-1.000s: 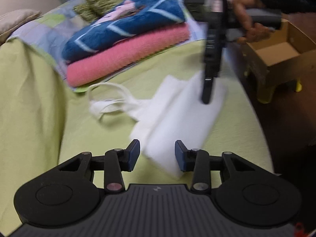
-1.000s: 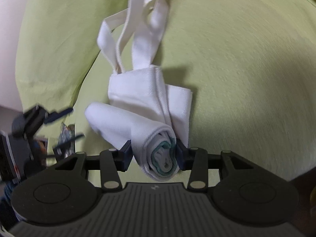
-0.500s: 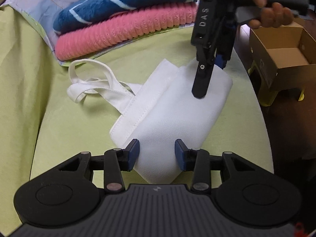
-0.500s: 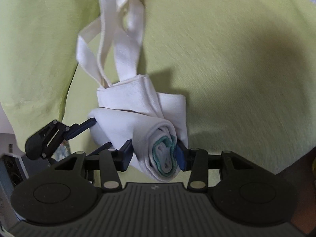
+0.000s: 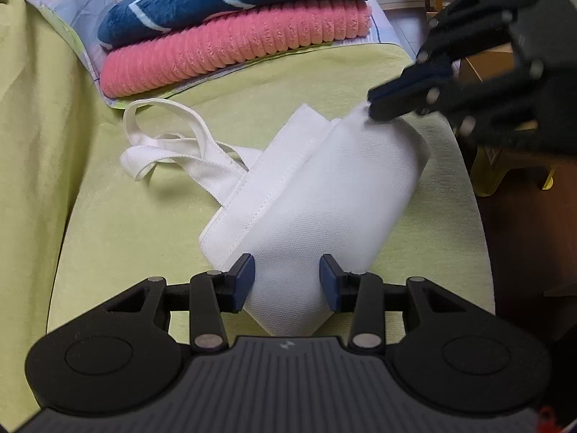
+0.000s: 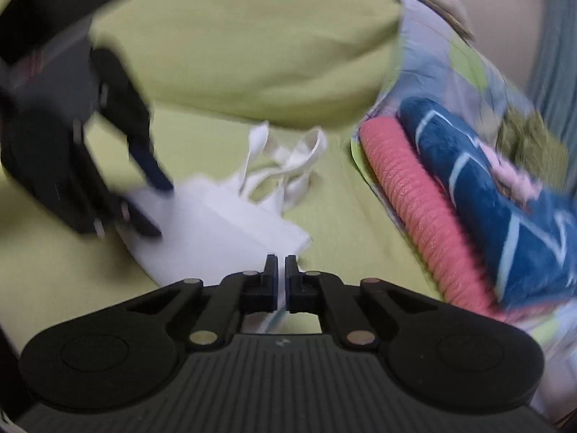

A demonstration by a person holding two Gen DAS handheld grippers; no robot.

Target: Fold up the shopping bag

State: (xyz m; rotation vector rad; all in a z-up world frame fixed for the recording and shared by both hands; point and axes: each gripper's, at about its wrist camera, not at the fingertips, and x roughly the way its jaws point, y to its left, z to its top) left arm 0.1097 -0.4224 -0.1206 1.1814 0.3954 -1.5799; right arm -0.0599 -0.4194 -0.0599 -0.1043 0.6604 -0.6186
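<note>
On the green sheet [image 5: 119, 238] lies the folded white bag [image 5: 324, 195], handles [image 5: 169, 144] trailing toward stacked pink and blue towels [image 5: 230, 36] (nothing between). Left gripper [image 5: 286, 281] straddles its near end, jaws apart; right gripper [image 6: 282, 274] pinches its corner.

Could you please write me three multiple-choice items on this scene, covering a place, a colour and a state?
1. Where do the handles of the white bag lie?
A. on the green cover, near the pink towel
B. in a drawer
C. over a chair

2. What colour is the towel lying on the pink one?
A. yellow
B. blue
C. black

3. The left gripper is:
A. shut on a handle
B. shut on nothing
C. open, straddling the bag's near corner

Key: A, they lie on the cover; B, the blue towel tops the stack; C, bag fabric shows between its spread pads.
</note>
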